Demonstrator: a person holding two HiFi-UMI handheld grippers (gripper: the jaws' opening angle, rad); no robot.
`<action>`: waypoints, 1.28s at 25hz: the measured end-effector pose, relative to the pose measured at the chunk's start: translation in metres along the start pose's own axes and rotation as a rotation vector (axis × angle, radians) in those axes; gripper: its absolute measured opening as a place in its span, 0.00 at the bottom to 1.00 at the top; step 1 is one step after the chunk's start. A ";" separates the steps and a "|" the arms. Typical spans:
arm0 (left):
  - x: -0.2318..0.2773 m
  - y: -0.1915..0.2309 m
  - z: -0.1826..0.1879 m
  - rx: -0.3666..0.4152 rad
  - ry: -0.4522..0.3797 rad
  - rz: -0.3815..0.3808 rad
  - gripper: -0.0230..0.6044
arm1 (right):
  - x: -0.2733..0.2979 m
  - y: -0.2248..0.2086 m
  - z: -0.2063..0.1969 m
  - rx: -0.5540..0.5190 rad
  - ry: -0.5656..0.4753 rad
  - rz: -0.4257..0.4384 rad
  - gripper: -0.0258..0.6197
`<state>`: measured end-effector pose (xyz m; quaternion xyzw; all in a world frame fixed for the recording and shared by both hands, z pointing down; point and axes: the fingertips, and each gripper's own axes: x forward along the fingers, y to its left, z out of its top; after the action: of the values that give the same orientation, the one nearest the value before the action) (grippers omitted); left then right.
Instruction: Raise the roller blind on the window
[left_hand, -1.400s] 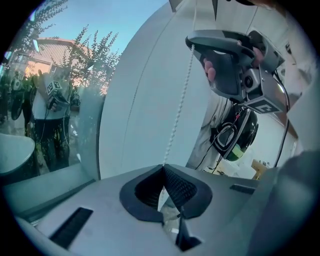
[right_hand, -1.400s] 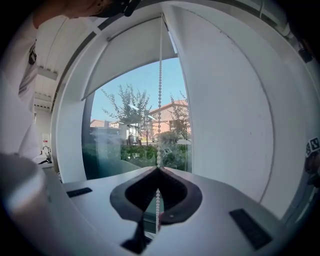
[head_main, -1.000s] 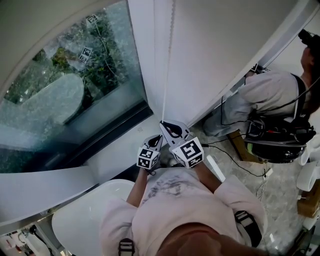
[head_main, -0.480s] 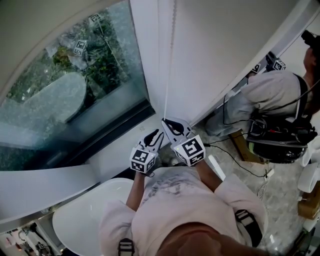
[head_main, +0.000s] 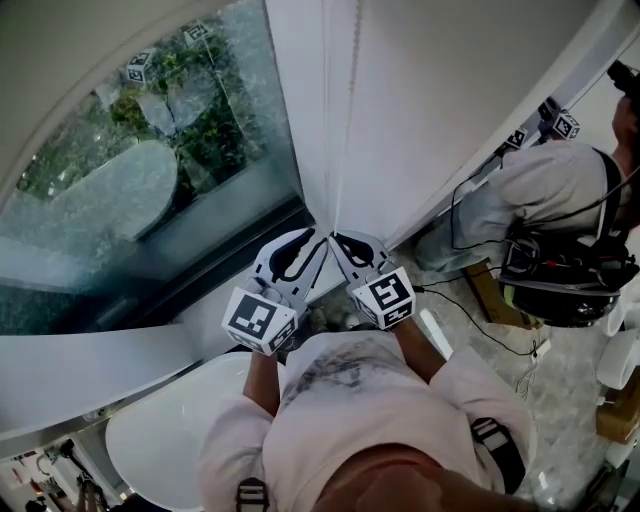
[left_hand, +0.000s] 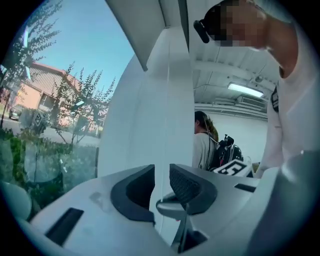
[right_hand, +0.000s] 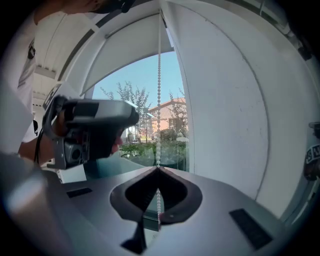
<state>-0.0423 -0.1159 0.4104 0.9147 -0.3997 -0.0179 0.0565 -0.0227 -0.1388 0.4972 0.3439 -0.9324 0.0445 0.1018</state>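
A person stands at a window, seen from above, holding a tool in each hand. The glass fills the picture from 9 to 11 o'clock, with greenery outside.

The white bead chain that drives the blind drops from 12 o'clock to the centre, where both tools meet it. In the right gripper view the right tool is clenched on this chain, which comes down from 12 o'clock, enters at the jaw tips and hangs on below them. In the left gripper view the left tool is released, with a narrow gap between its jaws. Only white wall shows clearly in that gap, and I cannot tell whether the chain passes through it.

The roller blind covers the upper part of the window in the right gripper view, with sky, trees and a house showing beneath it. The raising seems to be part done, with more pulling left, though how far the blind must go is unclear.

Compared with a second ago, the left tool has climbed from below the right tool's marker cube to sit level with the right tool's jaws, close against the chain at 11 o'clock of them. The right tool has barely moved. A second person crouches at 3 o'clock.
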 end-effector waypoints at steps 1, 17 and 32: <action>0.002 -0.001 0.014 0.012 -0.013 -0.009 0.17 | 0.000 0.000 0.000 0.000 0.000 0.000 0.13; 0.043 -0.014 0.147 0.150 -0.148 -0.096 0.17 | -0.002 0.005 0.003 -0.007 -0.001 -0.008 0.13; 0.047 -0.004 0.093 0.095 -0.088 -0.037 0.05 | 0.012 0.009 -0.051 0.009 0.115 0.012 0.13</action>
<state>-0.0145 -0.1558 0.3179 0.9219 -0.3853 -0.0404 -0.0049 -0.0289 -0.1318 0.5492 0.3356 -0.9269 0.0692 0.1532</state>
